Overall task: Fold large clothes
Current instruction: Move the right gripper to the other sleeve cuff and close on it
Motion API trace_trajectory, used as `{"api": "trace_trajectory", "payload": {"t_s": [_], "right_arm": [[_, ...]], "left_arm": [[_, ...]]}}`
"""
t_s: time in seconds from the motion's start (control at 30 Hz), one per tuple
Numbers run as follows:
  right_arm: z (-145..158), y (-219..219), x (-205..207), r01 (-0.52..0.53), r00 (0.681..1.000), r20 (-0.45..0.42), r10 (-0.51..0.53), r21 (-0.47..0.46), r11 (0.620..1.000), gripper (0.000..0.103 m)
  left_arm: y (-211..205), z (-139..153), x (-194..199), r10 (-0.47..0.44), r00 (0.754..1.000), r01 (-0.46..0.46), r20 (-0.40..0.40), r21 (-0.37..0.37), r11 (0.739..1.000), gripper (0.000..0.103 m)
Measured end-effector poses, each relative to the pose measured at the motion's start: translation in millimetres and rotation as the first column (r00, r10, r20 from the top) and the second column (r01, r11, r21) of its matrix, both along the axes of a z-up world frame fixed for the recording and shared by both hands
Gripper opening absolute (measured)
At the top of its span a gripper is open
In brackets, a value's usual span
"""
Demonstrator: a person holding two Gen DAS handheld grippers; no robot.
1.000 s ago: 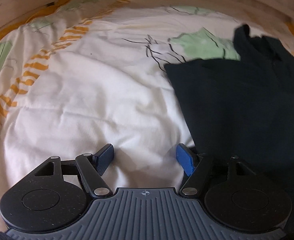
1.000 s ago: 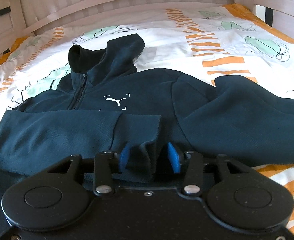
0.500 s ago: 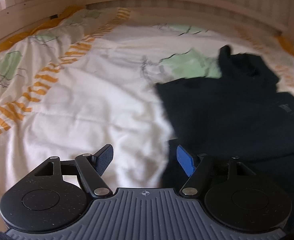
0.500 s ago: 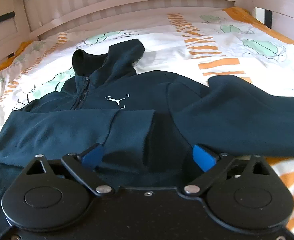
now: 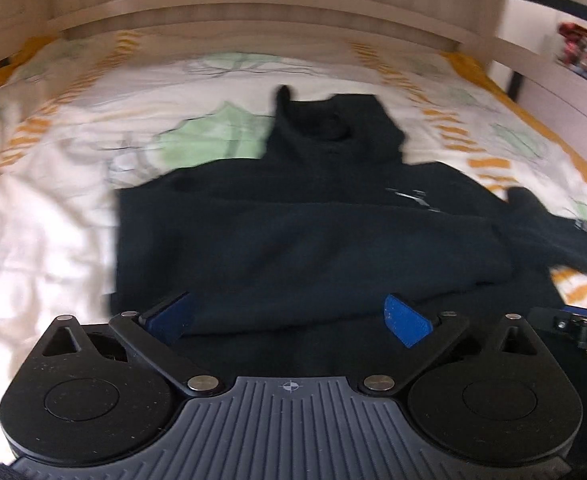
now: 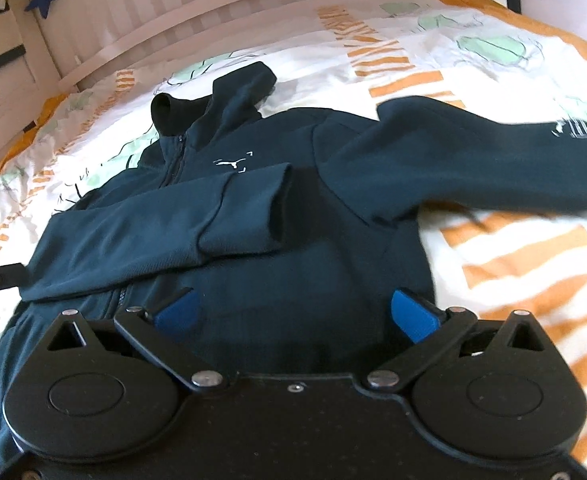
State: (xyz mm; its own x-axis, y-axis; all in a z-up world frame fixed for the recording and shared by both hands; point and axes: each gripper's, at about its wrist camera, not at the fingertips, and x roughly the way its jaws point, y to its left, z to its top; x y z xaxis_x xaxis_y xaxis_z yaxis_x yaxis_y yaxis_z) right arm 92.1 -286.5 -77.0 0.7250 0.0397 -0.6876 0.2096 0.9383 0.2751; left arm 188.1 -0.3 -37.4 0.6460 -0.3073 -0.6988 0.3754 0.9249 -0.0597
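Both sets of jaws stand spread wide and have just been opening, with nothing pinched between them. From there, the scene runs down in size. Biggest is the white bedspread with orange stripes and pale green leaf prints (image 6: 505, 256), stretched across a bed with a pale slatted wooden headboard (image 6: 221, 12). On it lies the dark navy zip-up hooded jacket (image 6: 293, 248), front upward, collar toward the headboard. One sleeve (image 6: 161, 232) is already folded across the chest, its cuff resting just below the small white leaping-cat logo (image 6: 231, 165); the other sleeve with white lettering near its cuff (image 6: 473, 160) still sprawls outward over the bedspread. The left gripper (image 5: 289, 316) hovers over the lower body of the jacket, its blue pads apart and clear of the cloth as far as the blurred view allows. The right gripper (image 6: 295, 312) hangs over the hem side, likewise empty.

My worry is the folded sleeve: loose and unweighted, it could slide off when the spread sleeve is dragged across. A shallow pinch might also catch only the top layer and bunch the fold.
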Motion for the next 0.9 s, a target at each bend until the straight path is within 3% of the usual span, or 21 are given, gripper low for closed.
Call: {"api": "trace_trajectory", "payload": {"t_s": [0.2, 0.4, 0.63, 0.9], "right_arm": [[10, -25, -23, 0.046, 0.999, 0.005, -0.047, 0.067, 0.997, 0.102], [17, -71, -42, 0.159, 0.987, -0.003, -0.160, 0.120, 0.980, 0.102], [16, -129, -53, 0.320, 0.947, -0.045, -0.317, 0.184, 0.930, 0.102], [19, -193, -58, 0.446, 0.893, -0.031, -0.449, 0.184, 0.876, 0.102]], "left_arm": [[-51, -10, 2, -0.052, 0.999, 0.052, -0.014, 0.003, 0.999, 0.103], [-91, -24, 13, -0.065, 0.997, 0.065, -0.041, 0.007, 0.998, 0.103], [-118, -43, 31, -0.049, 0.996, 0.051, -0.069, 0.023, 0.998, 0.103], [-135, -60, 40, -0.043, 0.998, 0.045, -0.047, 0.039, 0.998, 0.103]]}}
